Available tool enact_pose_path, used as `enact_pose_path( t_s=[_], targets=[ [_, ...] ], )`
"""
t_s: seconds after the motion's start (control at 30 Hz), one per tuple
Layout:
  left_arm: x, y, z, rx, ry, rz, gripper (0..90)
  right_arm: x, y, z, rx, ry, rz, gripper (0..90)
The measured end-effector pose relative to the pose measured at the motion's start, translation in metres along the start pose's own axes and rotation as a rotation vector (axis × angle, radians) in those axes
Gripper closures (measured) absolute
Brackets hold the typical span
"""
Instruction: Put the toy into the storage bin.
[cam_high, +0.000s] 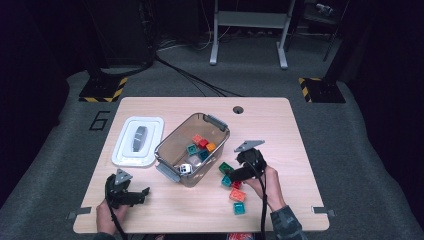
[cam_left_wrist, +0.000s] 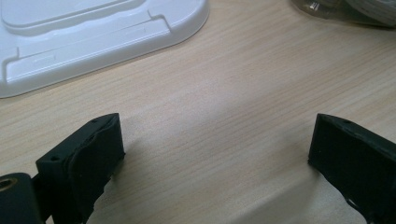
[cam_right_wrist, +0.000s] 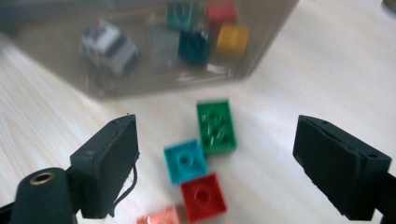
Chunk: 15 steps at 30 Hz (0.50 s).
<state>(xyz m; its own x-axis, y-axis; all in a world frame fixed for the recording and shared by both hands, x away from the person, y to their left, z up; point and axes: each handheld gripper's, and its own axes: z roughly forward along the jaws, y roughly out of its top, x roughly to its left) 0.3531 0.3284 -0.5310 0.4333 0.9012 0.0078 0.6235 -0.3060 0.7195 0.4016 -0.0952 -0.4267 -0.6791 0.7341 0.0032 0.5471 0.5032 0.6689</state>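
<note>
Loose bricks (cam_high: 234, 187) sit on the table (cam_high: 280, 150) just right of the clear bin (cam_high: 170, 142) — several already lie inside with a toy car (cam_right_wrist: 109, 46). Roughly half remain. Right gripper (cam_right_wrist: 215, 154) hangs spread over the teal brick (cam_right_wrist: 185, 161), grasping nothing; left gripper (cam_left_wrist: 215, 154) rests released near the white lid (cam_left_wrist: 93, 37). Bin contents look blurry.

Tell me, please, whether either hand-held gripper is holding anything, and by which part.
Nothing is held. The right hand-held gripper stands open above loose blocks on the table; the left hand-held gripper is open over bare wood.
</note>
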Motion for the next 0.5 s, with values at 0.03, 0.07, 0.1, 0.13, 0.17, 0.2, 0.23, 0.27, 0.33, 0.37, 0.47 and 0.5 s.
enact_pose_path(
  t_s=[0.03,0.07,0.1,0.13,0.17,0.2,0.23,0.27,0.33,0.37,0.47,0.5],
  targets=[
    [0.000,0.000,0.000,-0.001,0.001,0.000,3.2,0.002,-0.007,0.002,0.013,-0.005,0.003,13.0],
    [0.000,0.000,0.000,-0.005,0.006,-0.001,3.2,0.003,-0.013,0.004,0.029,-0.010,0.006,12.6],
    [0.000,0.000,0.000,0.000,0.000,-0.001,3.2,0.005,-0.020,0.005,0.032,-0.015,0.027,12.4],
    [0.000,0.000,0.000,0.000,0.000,-0.001,3.2,0.005,-0.027,0.006,0.036,-0.013,0.034,11.9],
    [0.000,0.000,0.000,0.000,0.000,-0.001,3.2,0.007,-0.033,0.006,0.039,-0.010,0.048,11.8],
    [0.000,0.000,0.000,0.000,0.002,0.000,3.2,0.008,-0.040,0.007,0.043,-0.008,0.052,11.3],
    [0.000,0.000,0.000,0.000,0.001,-0.001,3.2,0.011,-0.045,0.008,0.045,-0.011,0.060,10.0],
    [0.000,0.000,0.000,0.000,0.000,0.000,3.2,0.013,-0.051,0.009,0.050,-0.017,0.068,9.2],
    [0.000,0.000,0.000,0.004,-0.002,0.000,3.2,0.016,-0.060,0.010,0.054,-0.019,0.070,8.6],
    [0.000,0.000,0.000,0.004,-0.001,0.001,3.2,0.019,-0.063,0.010,0.054,-0.019,0.084,8.0],
    [0.000,0.000,0.000,0.003,-0.001,0.001,3.2,0.027,-0.072,0.013,0.064,-0.016,0.082,7.6],
    [0.000,0.000,0.000,0.004,0.000,0.002,3.2,0.030,-0.075,0.014,0.071,-0.012,0.073,7.6]
  ],
)
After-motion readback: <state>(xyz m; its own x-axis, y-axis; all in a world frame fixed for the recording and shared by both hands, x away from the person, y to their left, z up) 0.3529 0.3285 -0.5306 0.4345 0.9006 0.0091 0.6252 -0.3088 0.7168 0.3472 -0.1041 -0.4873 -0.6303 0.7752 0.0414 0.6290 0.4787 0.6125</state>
